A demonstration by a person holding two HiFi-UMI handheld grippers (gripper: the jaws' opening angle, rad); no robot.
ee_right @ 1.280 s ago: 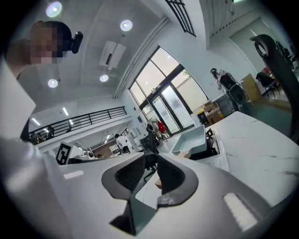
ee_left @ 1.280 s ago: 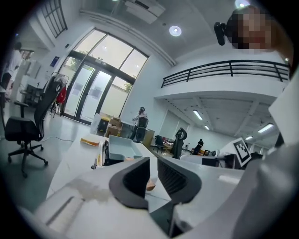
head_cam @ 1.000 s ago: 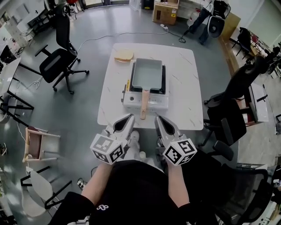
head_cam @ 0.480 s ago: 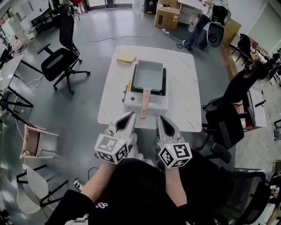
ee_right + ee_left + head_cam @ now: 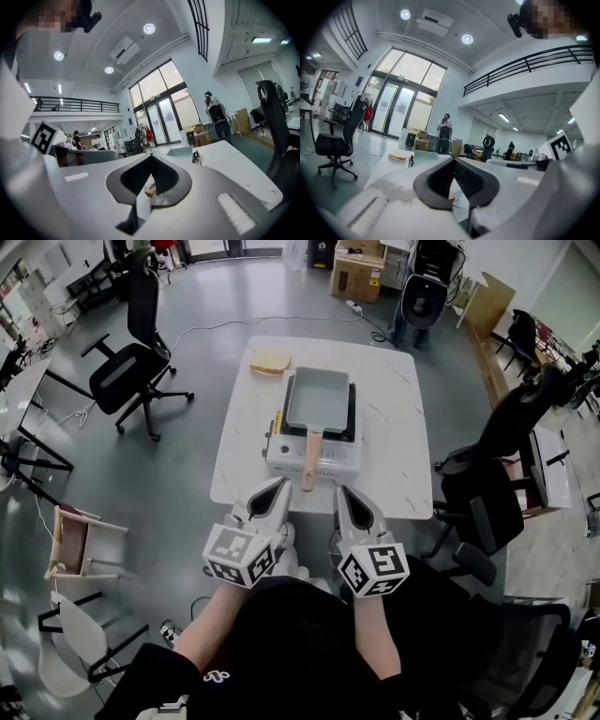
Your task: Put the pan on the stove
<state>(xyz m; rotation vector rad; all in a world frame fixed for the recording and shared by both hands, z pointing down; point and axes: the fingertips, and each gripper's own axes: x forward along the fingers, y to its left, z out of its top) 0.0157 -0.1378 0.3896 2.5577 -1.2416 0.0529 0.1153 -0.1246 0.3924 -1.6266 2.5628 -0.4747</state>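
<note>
Head view has the pan (image 5: 317, 397) already sitting on the stove (image 5: 312, 457) in the middle of the bench (image 5: 398, 427), at 12 o'clock from both claws. Its wooden handle (image 5: 307, 463) runs 12-to-6, its free end pointing between the left claw (image 5: 278, 488) and the right claw (image 5: 340, 491), neither clearly nearer. Both claws are closed tight, empty, and apart from the pan
</note>
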